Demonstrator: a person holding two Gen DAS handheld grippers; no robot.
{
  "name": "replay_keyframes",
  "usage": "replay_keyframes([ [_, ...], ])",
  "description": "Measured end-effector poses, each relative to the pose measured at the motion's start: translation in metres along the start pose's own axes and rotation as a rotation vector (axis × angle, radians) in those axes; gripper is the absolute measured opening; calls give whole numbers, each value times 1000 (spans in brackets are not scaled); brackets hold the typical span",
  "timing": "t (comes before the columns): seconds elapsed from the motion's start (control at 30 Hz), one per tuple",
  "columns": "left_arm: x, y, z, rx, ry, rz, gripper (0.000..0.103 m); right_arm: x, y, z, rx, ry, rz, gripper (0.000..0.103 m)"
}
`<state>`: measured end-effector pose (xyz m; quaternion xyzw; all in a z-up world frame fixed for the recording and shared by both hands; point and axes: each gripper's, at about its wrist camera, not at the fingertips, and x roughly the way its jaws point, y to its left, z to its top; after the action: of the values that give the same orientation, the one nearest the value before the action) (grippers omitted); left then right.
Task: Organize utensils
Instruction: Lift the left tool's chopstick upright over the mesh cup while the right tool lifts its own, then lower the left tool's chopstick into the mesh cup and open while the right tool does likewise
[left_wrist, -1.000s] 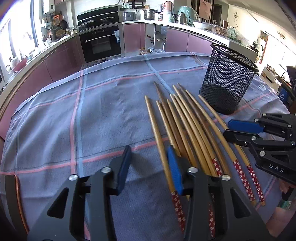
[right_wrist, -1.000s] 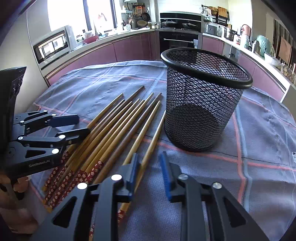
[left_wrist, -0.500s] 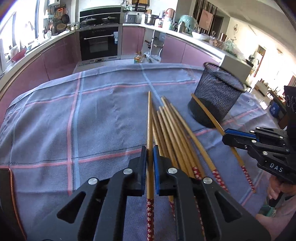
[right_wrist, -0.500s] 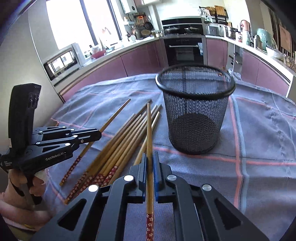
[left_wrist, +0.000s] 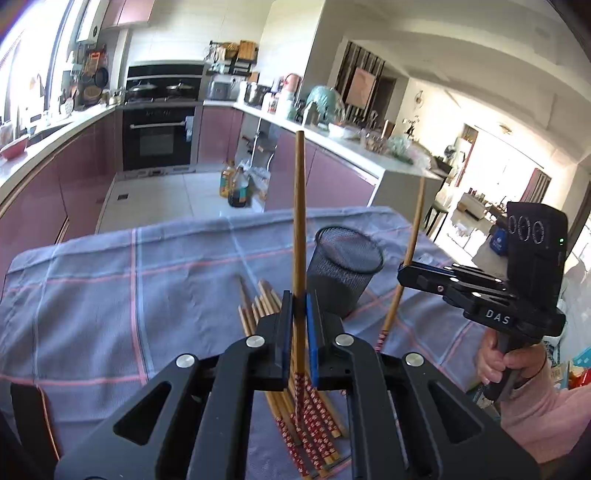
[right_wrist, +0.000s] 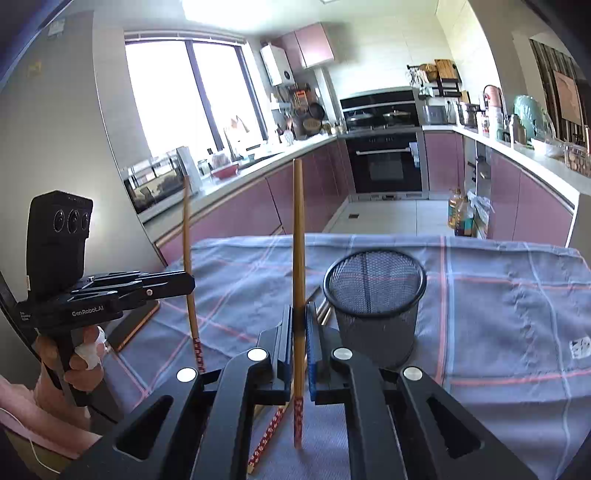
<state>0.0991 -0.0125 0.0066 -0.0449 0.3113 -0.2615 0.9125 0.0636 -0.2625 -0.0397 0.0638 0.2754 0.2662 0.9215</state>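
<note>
- Chopsticks: we see one chopstick (left_wrist: 300, 221) clamped in the left tool (left_wrist: 300, 317), its blue pads pressed to it on both sides, thin end pointing up and away, red patterned end below the pads.
- The right tool (right_wrist: 300, 325) is clamped on a second chopstick (right_wrist: 299, 240) in the same way; both are lifted off the bench.
- The left wrist view alone shows the remaining chopsticks (left_wrist: 314, 413), a bundle lying on the blue checked cloth (left_wrist: 110, 295) straight below the left tool, red ends toward the camera.
- In the right wrist view we see only a red-ended piece or two of that bundle, low beside the tool; the rest is hidden.
- The black mesh cup (right_wrist: 375, 295) stands upright on the cloth, just right of the held chopstick in both views; the right wrist view looks down into its open top.
- Each view shows the other tool side-on with its chopstick slanting up, and the person's hand (left_wrist: 506, 362) on the grip; a pink sleeve (left_wrist: 546, 413) shows too.
</note>
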Motion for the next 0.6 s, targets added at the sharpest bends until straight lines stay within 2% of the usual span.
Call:
replay_keyframes([
  [0.37,-19,-31,69,9,-154,-77,8,-29,-11,59,-41,-137,10,6],
  [0.6,-7,-55,106,39,-193,-91,8,-31,-25,87,-63,-186,-29,6],
])
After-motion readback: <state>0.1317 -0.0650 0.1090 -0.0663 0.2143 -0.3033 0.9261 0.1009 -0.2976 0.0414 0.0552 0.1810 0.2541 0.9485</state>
